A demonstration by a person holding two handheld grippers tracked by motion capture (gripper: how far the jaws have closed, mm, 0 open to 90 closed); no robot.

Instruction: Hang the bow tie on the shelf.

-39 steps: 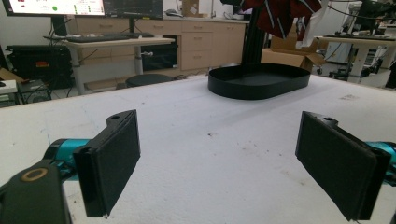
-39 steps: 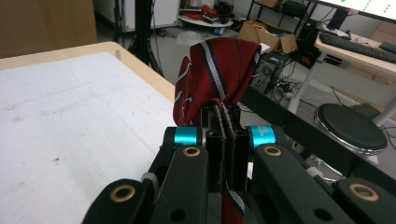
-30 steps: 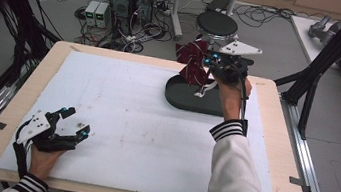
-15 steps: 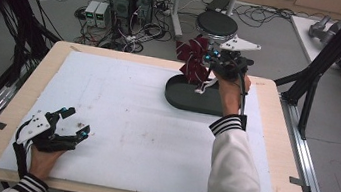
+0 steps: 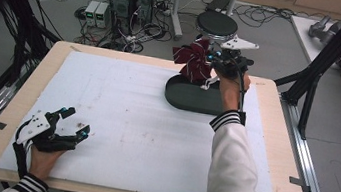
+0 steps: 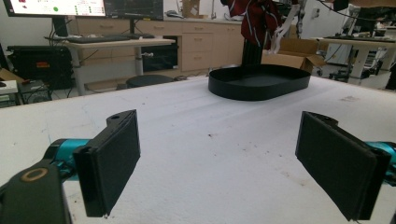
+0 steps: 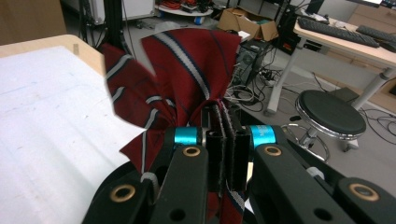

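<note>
Dark red striped fabric, a bunched necktie (image 5: 193, 63), hangs above the far edge of the black oval plastic tray (image 5: 193, 98), fanning upward with a white tag dangling down. The right hand-held gripper (image 5: 221, 63) pinches it tight. Well apart from the tray, the left hand-held gripper (image 5: 74, 123) rests wide open on the white foam-topped bench (image 5: 128, 130).

in my right gripper view the red striped cloth (image 7: 187, 70) hides the tray below; its lower end runs off the bottom edge.
</note>
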